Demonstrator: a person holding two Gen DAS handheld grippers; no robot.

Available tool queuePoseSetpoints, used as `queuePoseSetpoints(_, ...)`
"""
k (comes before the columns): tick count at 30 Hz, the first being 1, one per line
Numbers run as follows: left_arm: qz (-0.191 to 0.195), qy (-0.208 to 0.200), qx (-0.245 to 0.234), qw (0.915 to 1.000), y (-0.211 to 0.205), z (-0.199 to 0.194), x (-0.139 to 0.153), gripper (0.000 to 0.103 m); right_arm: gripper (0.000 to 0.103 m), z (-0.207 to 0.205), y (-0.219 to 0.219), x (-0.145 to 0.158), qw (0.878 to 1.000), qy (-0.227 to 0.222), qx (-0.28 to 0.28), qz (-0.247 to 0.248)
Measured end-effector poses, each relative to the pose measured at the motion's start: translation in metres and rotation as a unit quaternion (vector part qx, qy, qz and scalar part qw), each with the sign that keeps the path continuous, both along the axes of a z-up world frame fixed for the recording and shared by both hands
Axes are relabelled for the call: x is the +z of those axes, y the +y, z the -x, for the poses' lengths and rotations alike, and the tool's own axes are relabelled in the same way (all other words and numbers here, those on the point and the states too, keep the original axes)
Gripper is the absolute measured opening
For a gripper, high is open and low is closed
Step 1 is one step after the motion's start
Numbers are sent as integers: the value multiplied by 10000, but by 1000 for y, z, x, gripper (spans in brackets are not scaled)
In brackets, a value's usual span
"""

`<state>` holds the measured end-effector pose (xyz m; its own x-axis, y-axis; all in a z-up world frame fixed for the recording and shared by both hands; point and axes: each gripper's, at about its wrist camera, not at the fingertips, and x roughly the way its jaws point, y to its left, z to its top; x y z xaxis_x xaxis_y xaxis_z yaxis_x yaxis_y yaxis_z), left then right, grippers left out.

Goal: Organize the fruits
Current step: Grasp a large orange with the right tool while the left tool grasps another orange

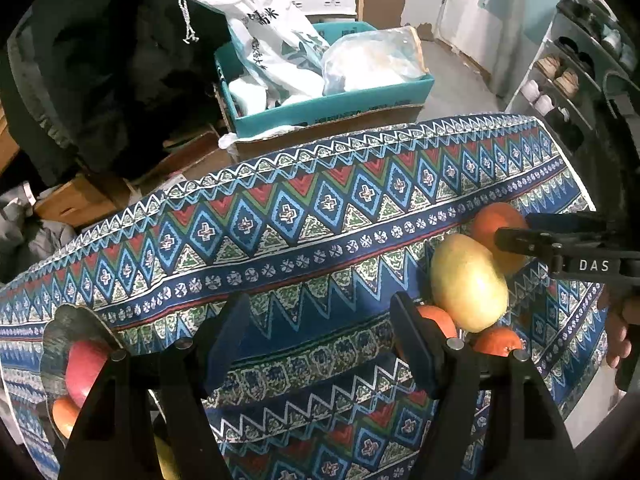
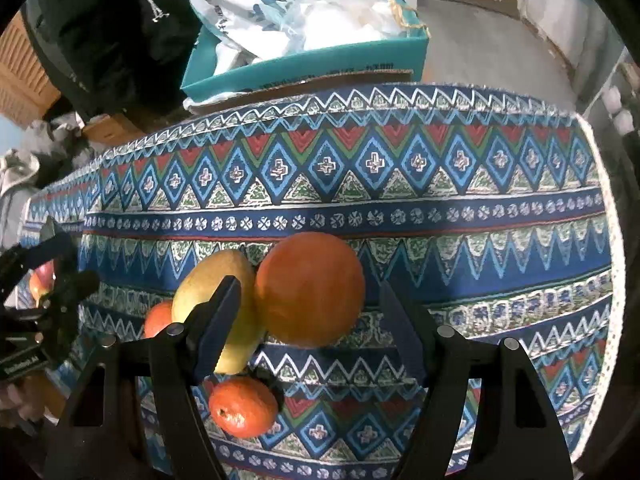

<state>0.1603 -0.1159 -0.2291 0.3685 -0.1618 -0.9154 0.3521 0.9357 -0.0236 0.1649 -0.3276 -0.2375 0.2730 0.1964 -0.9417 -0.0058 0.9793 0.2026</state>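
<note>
A patterned cloth (image 2: 460, 216) covers the table. On it a large orange (image 2: 310, 288) lies against a yellow-green mango (image 2: 212, 280), with a small orange (image 2: 244, 406) and another small orange (image 2: 158, 318) close by. My right gripper (image 2: 310, 300) hovers open over the large orange, which shows between its fingers; the pads do not touch it. My left gripper (image 1: 318, 312) is open over bare cloth. To its left a grey plate (image 1: 68, 316) holds a red apple (image 1: 86, 368) and an orange fruit (image 1: 64, 412). The mango (image 1: 468, 280) lies to its right.
Beyond the table's far edge stands a teal box (image 1: 332, 100) stuffed with bags, on cardboard. Dark clothing (image 1: 100, 60) hangs at the back left. A shoe rack (image 1: 560, 80) stands at the right. A hand (image 1: 618, 344) holds the right gripper (image 1: 532, 232).
</note>
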Motion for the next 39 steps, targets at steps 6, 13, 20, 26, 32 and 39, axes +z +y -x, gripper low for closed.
queuePoseSetpoints(6,76,95,10,9999,-2,-5,-6,74,73,-4,-6,-16,9990,153,-257,-342)
queuePoseSetpoints(13,185,165,-44,9997,-3,-1,-6,74,71,-6,-13,-25,9952,273,-537,-767)
queuePoseSetpoints(20,429,229,-227,9986,-8,9,-2,77,66,-1,-10,-19,9978,90,-474,-456)
queuePoseSetpoints(26,424,209,-627,9969,-25,20,-1,79,66,11,-13,-2,9991,-128,-402,-25)
queuePoseSetpoints(32,314,354,-900,9948,-45,29,-14,80,66,29,-19,13,9985,-296,-379,261)
queuePoseSetpoints(39,119,491,-1009,9936,-58,32,-33,80,66,43,-28,19,9978,-361,-394,405)
